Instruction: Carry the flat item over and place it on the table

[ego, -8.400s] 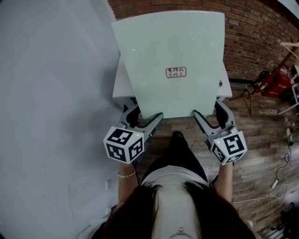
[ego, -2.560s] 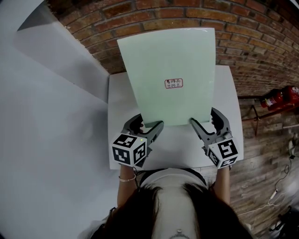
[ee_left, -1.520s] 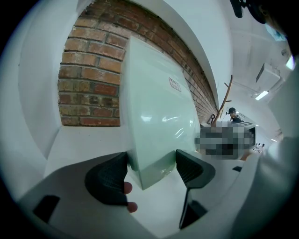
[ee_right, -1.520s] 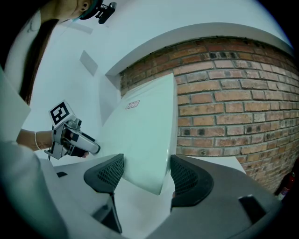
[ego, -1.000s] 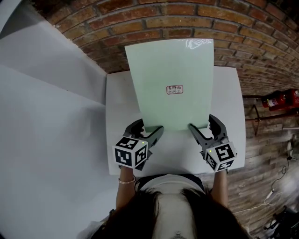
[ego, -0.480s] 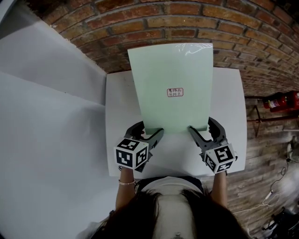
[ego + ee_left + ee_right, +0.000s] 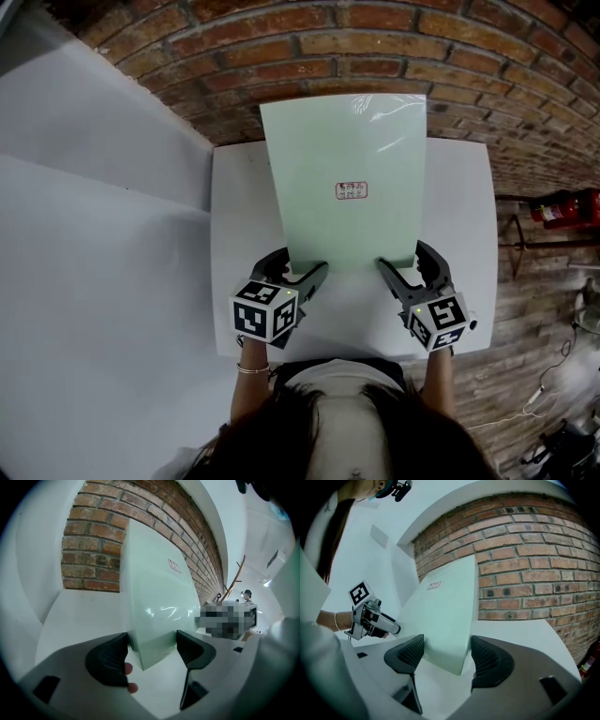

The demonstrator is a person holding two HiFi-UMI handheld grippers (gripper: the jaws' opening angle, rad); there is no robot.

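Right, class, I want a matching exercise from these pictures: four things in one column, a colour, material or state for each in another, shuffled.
1 flat sheet
2 table
3 wall
4 left gripper

A brick
B jaws shut on the sheet's near left corner
C pale green
D white

Pairs: 1-C, 2-D, 3-A, 4-B

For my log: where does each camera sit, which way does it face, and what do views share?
Head view: on the person's head, looking steeply down at the white table; hair and both forearms show.
Left gripper view: on the left gripper, facing the brick wall; fingertips show.
Right gripper view: on the right gripper, facing wall and left gripper; clothing shows.
Shared: all three show the green sheet, clamped by both grippers.
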